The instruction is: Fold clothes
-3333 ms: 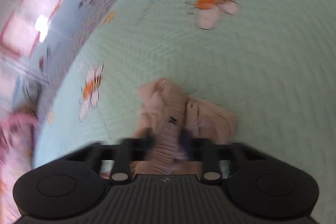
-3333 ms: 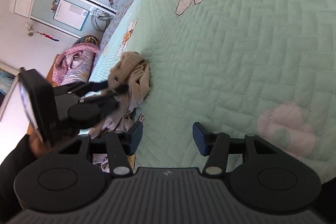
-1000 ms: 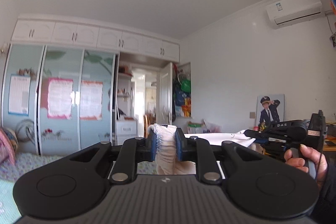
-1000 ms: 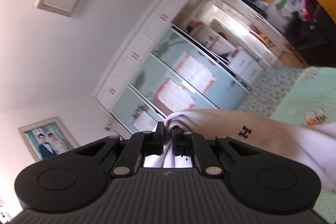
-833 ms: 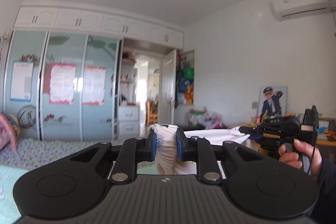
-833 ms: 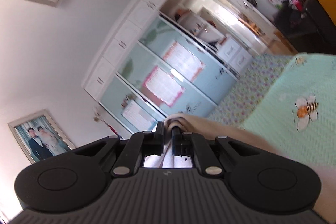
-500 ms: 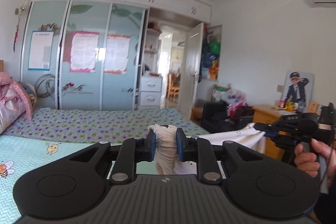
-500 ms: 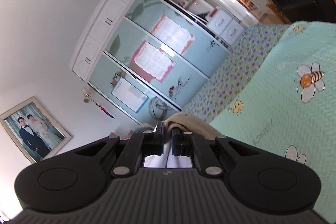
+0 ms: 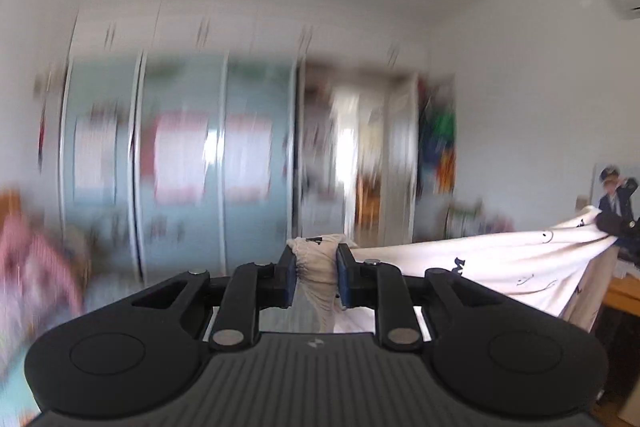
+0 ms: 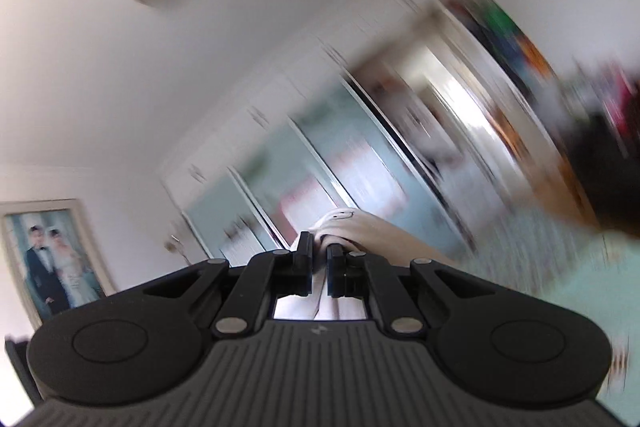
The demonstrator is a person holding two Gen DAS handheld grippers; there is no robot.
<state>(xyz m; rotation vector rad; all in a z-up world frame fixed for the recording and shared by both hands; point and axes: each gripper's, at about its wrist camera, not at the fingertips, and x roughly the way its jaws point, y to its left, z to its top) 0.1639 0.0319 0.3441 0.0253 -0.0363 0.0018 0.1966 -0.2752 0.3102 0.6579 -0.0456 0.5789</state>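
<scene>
Left gripper (image 9: 317, 277) first: its blue pads are pinched on a thick ribbed bunch of the cream garment (image 9: 500, 269), and that grip has just eased a touch wider, the cloth still wedged between the pads. From there the fabric runs out to the right in a broad, taut sheet with small dark printed marks, up to the right gripper (image 9: 618, 227), a dark shape at the frame's edge.

Over to the right wrist view: the right gripper (image 10: 319, 269) is clenched nearly closed on a thin fold of the same garment (image 10: 372, 231), a little printed smiley peeking just above the fingertips, the cloth trailing off to the right.

What's changed? A few seconds ago this piece was a crumpled heap on the mint-green quilted bedspread (image 10: 600, 275); a second ago it hung short between the two tools. Now both views are streaked with blur and aimed at the wardrobe doors (image 9: 180, 163) and ceiling, and the sheet is pulled wide. That reads as a shake-out: the garment is off the bed entirely, suspended in the air between the two grippers.

For the fold, I'd say this is still preparation, with no crease made yet. The loosening left pinch is the one to watch; that corner could slip.
</scene>
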